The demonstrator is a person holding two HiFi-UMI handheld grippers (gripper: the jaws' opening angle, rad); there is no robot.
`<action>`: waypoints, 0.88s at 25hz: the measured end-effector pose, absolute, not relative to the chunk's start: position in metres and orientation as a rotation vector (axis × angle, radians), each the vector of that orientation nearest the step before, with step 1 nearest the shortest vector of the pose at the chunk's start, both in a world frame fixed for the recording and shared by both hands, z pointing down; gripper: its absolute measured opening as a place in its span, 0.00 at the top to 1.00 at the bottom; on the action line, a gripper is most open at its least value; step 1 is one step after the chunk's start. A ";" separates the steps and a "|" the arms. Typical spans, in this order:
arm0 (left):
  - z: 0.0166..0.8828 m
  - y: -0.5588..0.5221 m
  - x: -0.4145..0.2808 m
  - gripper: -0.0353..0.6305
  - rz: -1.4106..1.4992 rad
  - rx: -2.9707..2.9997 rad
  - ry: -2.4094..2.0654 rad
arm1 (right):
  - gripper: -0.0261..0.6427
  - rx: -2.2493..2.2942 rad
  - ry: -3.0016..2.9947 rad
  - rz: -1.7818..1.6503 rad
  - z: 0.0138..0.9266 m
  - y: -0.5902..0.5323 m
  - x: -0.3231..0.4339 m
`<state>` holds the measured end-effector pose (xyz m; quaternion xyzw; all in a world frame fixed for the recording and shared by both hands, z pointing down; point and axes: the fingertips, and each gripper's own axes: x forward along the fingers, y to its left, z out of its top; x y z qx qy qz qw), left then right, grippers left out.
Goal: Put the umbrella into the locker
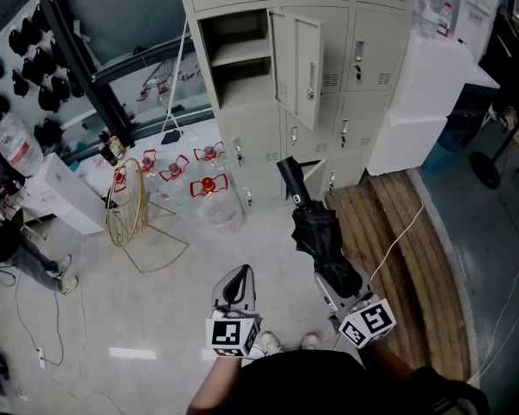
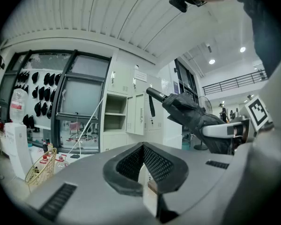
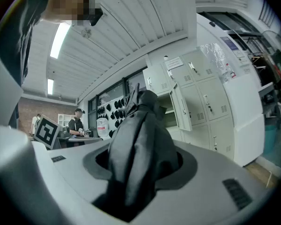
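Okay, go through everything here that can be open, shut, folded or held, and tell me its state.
umbrella: folded, held in the right tongs.
right tongs: shut on the umbrella.
left tongs: shut, holding nothing.
locker door: swung open.
neighbouring locker doors: closed.

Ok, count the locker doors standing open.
1: the open door of the upper locker compartment with the shelf. The other visible doors are shut; the bank runs out of frame, so more may be hidden.
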<state>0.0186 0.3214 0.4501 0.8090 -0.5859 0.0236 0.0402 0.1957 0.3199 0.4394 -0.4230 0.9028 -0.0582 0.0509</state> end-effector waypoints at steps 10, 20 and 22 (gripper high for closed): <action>0.448 0.320 0.016 0.95 0.058 2.476 -1.772 | 0.65 -1.405 2.775 -0.134 0.450 0.316 0.198; 0.448 0.323 0.008 0.95 0.057 2.503 -1.742 | 0.64 -1.361 2.727 -0.121 0.434 0.320 0.183; 0.446 0.323 0.002 0.95 0.058 2.514 -1.742 | 0.64 -1.367 2.720 -0.103 0.430 0.320 0.178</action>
